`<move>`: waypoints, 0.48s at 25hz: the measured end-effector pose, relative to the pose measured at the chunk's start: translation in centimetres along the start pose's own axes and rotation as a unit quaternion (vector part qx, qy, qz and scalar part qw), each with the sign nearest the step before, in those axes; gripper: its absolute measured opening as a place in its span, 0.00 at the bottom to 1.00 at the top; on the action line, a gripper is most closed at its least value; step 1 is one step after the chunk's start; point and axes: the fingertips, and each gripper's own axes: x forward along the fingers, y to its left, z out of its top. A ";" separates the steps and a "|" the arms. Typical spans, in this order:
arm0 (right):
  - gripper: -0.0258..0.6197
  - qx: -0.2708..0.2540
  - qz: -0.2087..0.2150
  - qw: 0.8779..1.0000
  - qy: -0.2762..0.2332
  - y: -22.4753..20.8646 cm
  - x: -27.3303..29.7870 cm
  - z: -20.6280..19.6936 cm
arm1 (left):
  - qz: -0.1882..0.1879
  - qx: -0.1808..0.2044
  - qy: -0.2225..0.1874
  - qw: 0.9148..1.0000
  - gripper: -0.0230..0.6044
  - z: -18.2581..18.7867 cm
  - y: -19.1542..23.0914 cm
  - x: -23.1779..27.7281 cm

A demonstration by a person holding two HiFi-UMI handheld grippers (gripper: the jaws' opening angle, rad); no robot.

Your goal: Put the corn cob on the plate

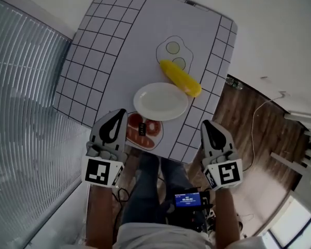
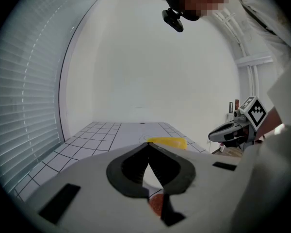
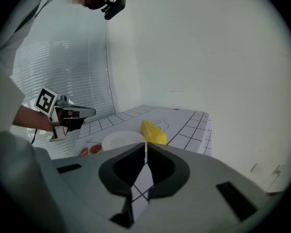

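Lower centre of the left gripper view: shows only a yellow sliver of the corn cob [image 2: 167, 142] above the left gripper [image 2: 148, 145]. Lower left of the head view: hides the left edge of the red drawing [image 1: 147, 128] under that gripper. Bottom centre there: small lit screen [image 1: 188, 200], print too small to read.

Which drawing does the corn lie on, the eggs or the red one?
The egg drawing: the corn overlaps its near edge. The red drawing lies on the other side of the plate, clear of the corn.
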 end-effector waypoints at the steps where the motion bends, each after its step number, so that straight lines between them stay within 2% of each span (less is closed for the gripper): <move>1: 0.05 0.000 0.001 1.000 0.000 0.1 0.3 -0.3 | -0.005 0.003 0.000 1.000 0.05 -0.2 0.0 0.4; 8: 0.05 -0.001 0.004 1.000 -0.007 -0.2 1.4 -0.8 | -0.011 0.015 -0.001 1.000 0.05 -1.0 1.0 1.7; 12: 0.05 -0.044 0.004 0.999 -0.005 -0.3 2.1 -0.9 | -0.033 0.004 -0.012 0.999 0.05 -1.2 1.0 2.5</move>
